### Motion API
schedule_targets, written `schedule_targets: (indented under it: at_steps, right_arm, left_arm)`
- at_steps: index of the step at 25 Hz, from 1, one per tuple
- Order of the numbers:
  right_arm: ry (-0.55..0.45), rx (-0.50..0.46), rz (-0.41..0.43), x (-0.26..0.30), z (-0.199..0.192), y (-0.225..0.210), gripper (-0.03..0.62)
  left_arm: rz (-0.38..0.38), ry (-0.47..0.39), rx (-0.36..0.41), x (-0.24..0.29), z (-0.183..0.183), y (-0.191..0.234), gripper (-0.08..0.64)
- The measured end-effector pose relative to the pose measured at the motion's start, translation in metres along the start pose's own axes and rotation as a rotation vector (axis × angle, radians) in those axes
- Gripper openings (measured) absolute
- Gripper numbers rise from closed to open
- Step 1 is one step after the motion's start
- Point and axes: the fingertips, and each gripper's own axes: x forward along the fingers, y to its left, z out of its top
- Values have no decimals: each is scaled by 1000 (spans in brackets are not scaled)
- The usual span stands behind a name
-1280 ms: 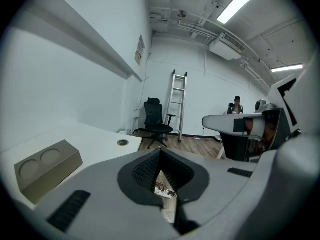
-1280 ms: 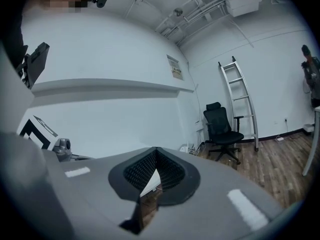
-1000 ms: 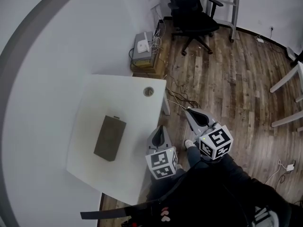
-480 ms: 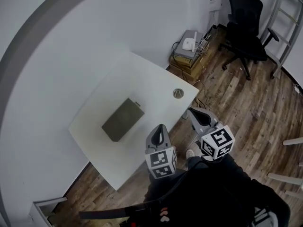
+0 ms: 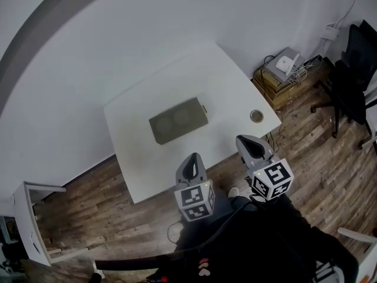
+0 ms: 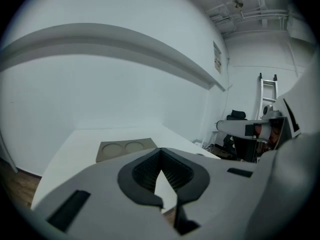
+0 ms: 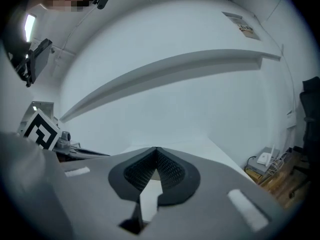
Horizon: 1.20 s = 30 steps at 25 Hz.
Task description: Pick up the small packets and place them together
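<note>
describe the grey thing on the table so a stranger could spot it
Find the white table by the wall. Near its middle lies a flat grey-brown slab. Its two round hollows set it apart from the small hole near the edge.

The left hand-held gripper (image 5: 192, 159) and the right hand-held gripper (image 5: 245, 142) share a pale grey shell, black ribbed pads (image 6: 144, 172) and a white cube (image 5: 194, 200) printed with black square markers. The person's clothing (image 5: 265, 240) is black.

Smooth matt white table (image 5: 235, 93), dull cardboard-like tray (image 5: 179, 121), grainy wood floor (image 5: 88, 217).
</note>
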Motion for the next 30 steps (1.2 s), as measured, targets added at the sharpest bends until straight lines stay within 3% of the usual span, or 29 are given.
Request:
schedule_targets:
  at_steps: [5, 9, 18, 22, 24, 30]
  right_arm:
    - [32, 5, 61, 29, -5, 10, -2]
    - [61, -10, 53, 55, -7, 4, -2]
    - [40, -37, 25, 112, 19, -23, -2]
    - [-8, -24, 168, 134, 30, -15, -2]
    - [17, -39, 223, 145, 28, -15, -2]
    - [78, -49, 211, 173, 17, -27, -2]
  left_arm:
    - [66, 12, -44, 1, -4, 29, 0]
    - [87, 16, -64, 18, -4, 46, 0]
    - [44, 3, -52, 76, 42, 69, -1]
    - [67, -13, -50, 89, 56, 89, -2]
    - [71, -17, -55, 95, 60, 101, 0]
    - [99, -21, -100, 108, 62, 130, 0]
